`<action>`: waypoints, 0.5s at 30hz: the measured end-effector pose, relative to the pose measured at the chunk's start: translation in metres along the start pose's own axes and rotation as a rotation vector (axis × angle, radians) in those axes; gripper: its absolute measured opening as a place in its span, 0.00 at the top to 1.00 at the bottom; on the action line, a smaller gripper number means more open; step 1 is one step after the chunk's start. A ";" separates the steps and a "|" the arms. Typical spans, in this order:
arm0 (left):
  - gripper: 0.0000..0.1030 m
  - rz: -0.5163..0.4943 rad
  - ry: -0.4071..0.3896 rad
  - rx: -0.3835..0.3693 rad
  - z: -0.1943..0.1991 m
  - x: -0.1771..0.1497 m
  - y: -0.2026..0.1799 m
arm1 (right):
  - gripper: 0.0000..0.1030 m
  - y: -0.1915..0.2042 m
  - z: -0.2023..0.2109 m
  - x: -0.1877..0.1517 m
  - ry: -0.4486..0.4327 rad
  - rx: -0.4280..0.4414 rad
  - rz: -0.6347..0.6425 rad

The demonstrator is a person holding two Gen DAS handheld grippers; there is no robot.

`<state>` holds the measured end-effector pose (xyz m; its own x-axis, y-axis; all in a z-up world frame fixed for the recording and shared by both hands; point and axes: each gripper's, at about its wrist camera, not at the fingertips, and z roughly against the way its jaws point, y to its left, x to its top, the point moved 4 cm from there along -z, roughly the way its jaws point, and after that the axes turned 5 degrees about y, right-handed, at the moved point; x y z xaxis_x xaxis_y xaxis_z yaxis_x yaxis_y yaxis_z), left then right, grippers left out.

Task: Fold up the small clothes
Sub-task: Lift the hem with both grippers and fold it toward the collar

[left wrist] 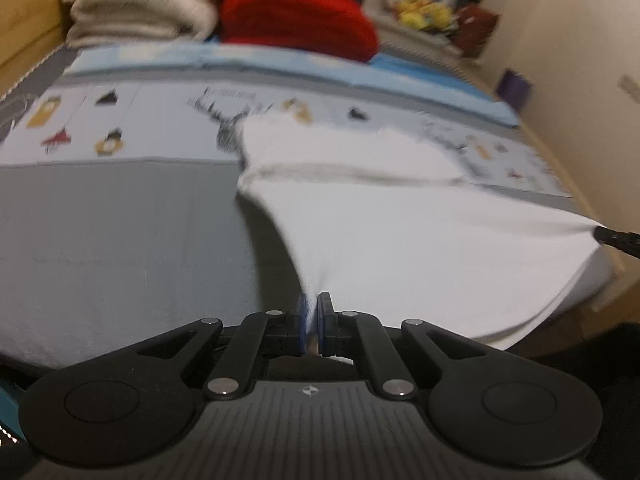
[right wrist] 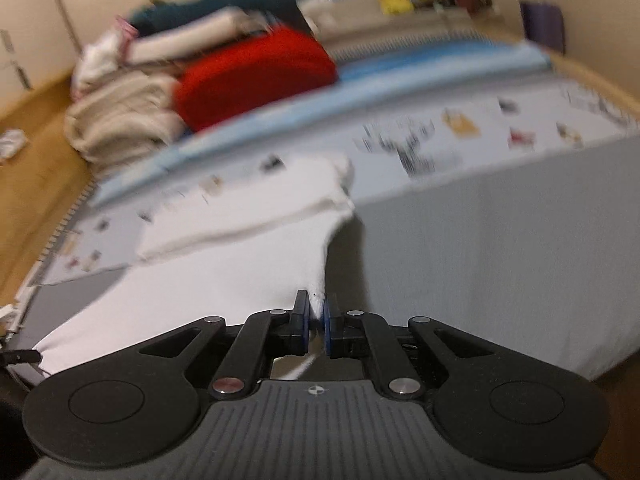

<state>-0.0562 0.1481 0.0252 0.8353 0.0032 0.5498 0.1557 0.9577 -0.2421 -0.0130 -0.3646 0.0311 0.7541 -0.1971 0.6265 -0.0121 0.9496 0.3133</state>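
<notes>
A small white garment [left wrist: 400, 240] hangs stretched between my two grippers above the grey bed cover [left wrist: 120, 240]. My left gripper [left wrist: 312, 312] is shut on its near left corner. In the right wrist view my right gripper [right wrist: 316, 314] is shut on the other near corner of the white garment [right wrist: 200, 288]. The far part of the cloth still lies on the patterned sheet [left wrist: 160, 120], with a folded edge across it. The tip of the right gripper [left wrist: 616, 238] shows at the right edge of the left wrist view, and the left gripper's tip [right wrist: 20, 356] at the left edge of the right wrist view.
At the head of the bed lie a red blanket [left wrist: 296, 20] and a stack of cream folded blankets [left wrist: 140, 4]. A wooden floor [right wrist: 32, 152] runs along the bed's side. A beige wall [left wrist: 580, 80] stands on the other side, and yellow items [left wrist: 424, 8] sit far back.
</notes>
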 end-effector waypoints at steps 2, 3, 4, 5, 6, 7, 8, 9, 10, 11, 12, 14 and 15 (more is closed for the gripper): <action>0.95 0.010 -0.032 -0.043 0.037 -0.004 -0.001 | 0.94 0.003 0.032 0.002 -0.044 0.027 0.035; 0.95 0.023 -0.058 -0.067 0.056 -0.006 -0.002 | 0.94 0.002 0.048 0.002 -0.060 0.046 0.040; 0.95 0.038 -0.090 -0.090 0.072 -0.007 -0.002 | 0.94 0.001 0.066 0.001 -0.078 0.070 0.038; 0.95 0.051 -0.118 -0.102 0.084 -0.006 -0.001 | 0.94 0.000 0.079 0.001 -0.096 0.089 0.034; 0.95 0.067 -0.139 -0.104 0.090 -0.004 0.000 | 0.94 -0.002 0.095 0.001 -0.123 0.113 0.028; 0.95 0.079 -0.152 -0.101 0.092 0.000 0.002 | 0.94 -0.005 0.105 0.002 -0.144 0.129 0.017; 0.96 0.085 -0.162 -0.092 0.089 0.006 0.004 | 0.94 -0.009 0.111 0.004 -0.158 0.142 0.000; 0.96 0.093 -0.158 -0.080 0.080 0.012 0.005 | 0.94 -0.013 0.112 0.006 -0.170 0.150 -0.022; 0.96 0.120 -0.143 -0.073 0.066 0.020 0.010 | 0.94 -0.016 0.110 0.010 -0.179 0.152 -0.037; 0.96 0.137 -0.136 -0.071 0.052 0.028 0.013 | 0.94 -0.018 0.104 0.012 -0.182 0.147 -0.038; 0.96 0.141 -0.130 -0.053 0.035 0.039 0.018 | 0.94 -0.017 0.095 0.016 -0.175 0.131 -0.035; 0.96 0.150 -0.111 -0.015 0.000 0.059 0.029 | 0.94 -0.012 0.064 0.028 -0.148 0.104 -0.031; 0.96 0.157 -0.097 -0.004 -0.022 0.070 0.035 | 0.94 -0.012 0.044 0.037 -0.132 0.098 -0.017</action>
<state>0.0195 0.1758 0.0379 0.7950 0.1799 0.5793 0.0298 0.9422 -0.3336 -0.0141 -0.3938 0.0823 0.6622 -0.2491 0.7067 -0.0692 0.9188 0.3887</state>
